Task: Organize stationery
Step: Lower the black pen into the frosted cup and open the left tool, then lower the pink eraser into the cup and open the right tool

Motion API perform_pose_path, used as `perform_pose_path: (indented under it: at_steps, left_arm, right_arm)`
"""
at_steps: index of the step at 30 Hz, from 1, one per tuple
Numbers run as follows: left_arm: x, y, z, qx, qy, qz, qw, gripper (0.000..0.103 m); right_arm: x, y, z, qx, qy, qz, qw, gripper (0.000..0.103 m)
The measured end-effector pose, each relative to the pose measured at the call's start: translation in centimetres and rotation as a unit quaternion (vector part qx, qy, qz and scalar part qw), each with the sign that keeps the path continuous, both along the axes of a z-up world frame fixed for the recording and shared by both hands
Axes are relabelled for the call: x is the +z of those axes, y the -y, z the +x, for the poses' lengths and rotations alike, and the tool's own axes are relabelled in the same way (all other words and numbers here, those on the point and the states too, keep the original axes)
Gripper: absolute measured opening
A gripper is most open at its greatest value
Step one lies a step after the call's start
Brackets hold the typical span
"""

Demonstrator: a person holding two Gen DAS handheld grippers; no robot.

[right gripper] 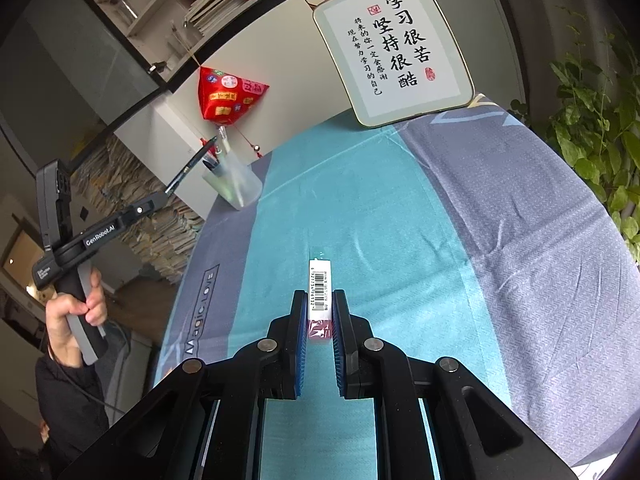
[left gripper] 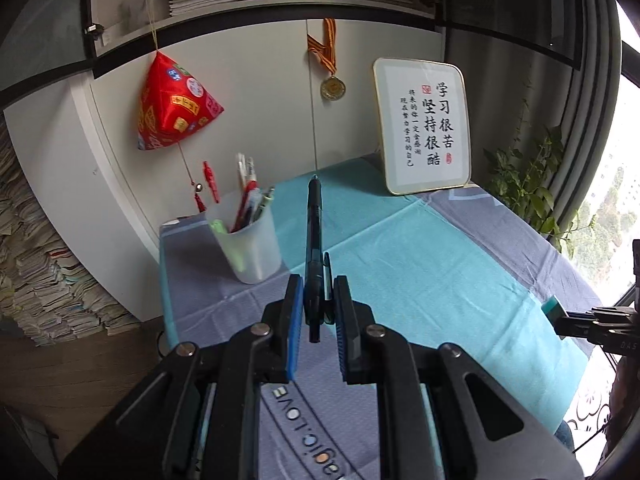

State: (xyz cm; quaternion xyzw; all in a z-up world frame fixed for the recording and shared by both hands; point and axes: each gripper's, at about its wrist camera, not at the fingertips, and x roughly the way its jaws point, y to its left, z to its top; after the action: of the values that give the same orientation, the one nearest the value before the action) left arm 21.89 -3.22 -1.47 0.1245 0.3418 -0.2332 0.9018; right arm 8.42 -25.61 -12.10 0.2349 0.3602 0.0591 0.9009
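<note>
My left gripper (left gripper: 318, 284) is shut on a dark blue pen (left gripper: 314, 240) that points forward and up, held above the table to the right of a translucent pen cup (left gripper: 250, 246) with several pens in it. In the right wrist view the left gripper (right gripper: 166, 196) holds the pen (right gripper: 192, 164) just left of the cup (right gripper: 234, 184). My right gripper (right gripper: 320, 300) is shut on a small eraser (right gripper: 320, 292) with a white barcode label, held low over the teal cloth. The right gripper (left gripper: 556, 314) also shows at the right edge of the left wrist view.
A teal and grey cloth (right gripper: 500, 220) covers the table. A framed calligraphy sign (left gripper: 424, 126) leans at the back. A red cloth ornament (left gripper: 176, 108) and a medal (left gripper: 332, 88) hang on the white cabinet. A leafy plant (right gripper: 600, 148) stands on the right. Paper stacks (left gripper: 40, 280) lie left.
</note>
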Motion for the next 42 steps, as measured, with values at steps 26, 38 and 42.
perform_pose_path:
  at_steps: [26,38,42]
  left_arm:
    - [0.9,-1.4,11.2,-0.007,-0.145,0.239,0.96,0.013]
    - [1.8,1.4,12.9,0.053,-0.083,0.24,0.9657,0.047]
    - [3.3,0.3,11.6,0.064,-0.05,0.21,0.9742,0.051]
  right_arm:
    - [1.7,-1.2,-0.3,-0.009,0.049,0.014,0.999,0.012]
    - [2.1,-1.5,0.3,0.002,0.051,0.016,0.999,0.012]
    - [2.6,-1.9,1.8,0.02,0.052,0.01,0.998,0.012]
